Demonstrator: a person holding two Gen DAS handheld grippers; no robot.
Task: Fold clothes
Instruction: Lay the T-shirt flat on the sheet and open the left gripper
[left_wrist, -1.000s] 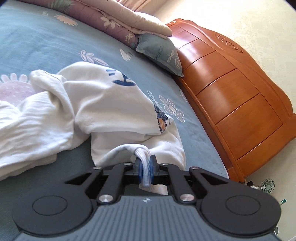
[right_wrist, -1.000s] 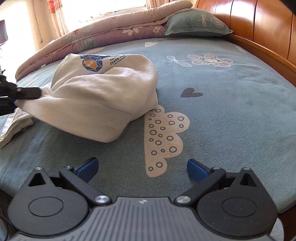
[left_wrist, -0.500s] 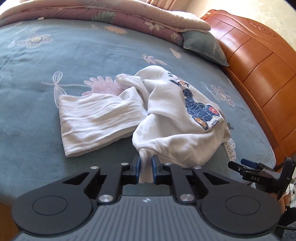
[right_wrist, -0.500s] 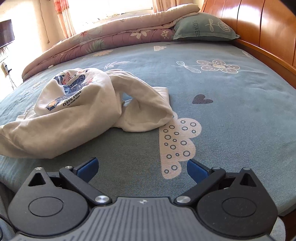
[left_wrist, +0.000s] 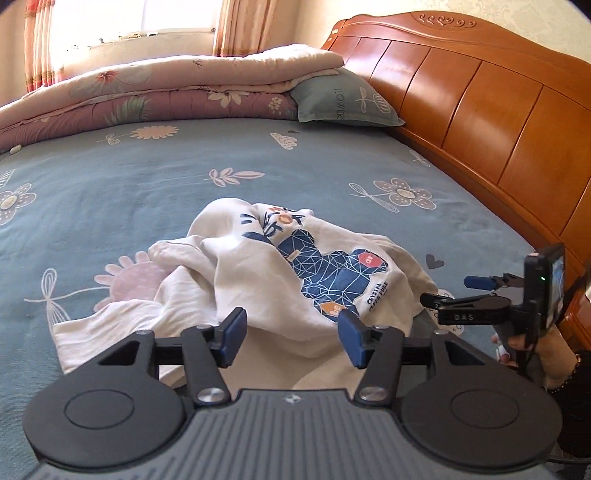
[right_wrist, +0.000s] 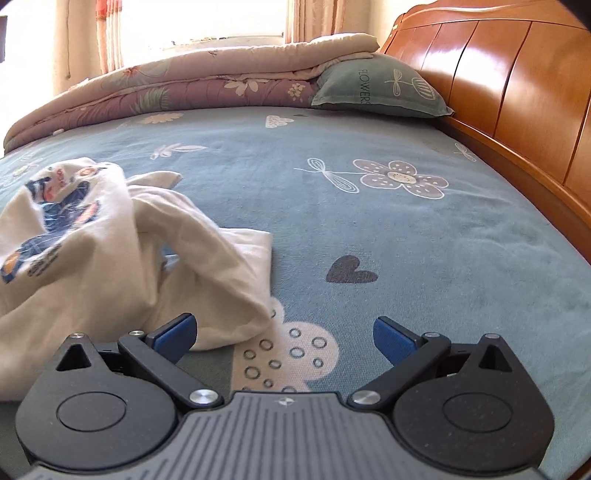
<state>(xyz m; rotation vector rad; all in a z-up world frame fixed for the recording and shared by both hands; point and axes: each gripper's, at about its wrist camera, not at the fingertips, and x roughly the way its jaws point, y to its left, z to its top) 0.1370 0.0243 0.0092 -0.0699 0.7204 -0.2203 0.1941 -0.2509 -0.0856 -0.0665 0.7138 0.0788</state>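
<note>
- Folded quilt: I log it at the far edge of the bed, left of the pillow.
- White sweatshirt: I see it crumpled on the blue bed sheet, printed side up, near the close edge.
- Left hand-held gripper: jaws apart, nothing between them, just over the sweatshirt's near hem.
- Pillow: against the wooden headboard.
- Right hand-held gripper: jaws wide apart and empty, low over the sheet; its left pad sits just beside the sweatshirt's edge.
</note>
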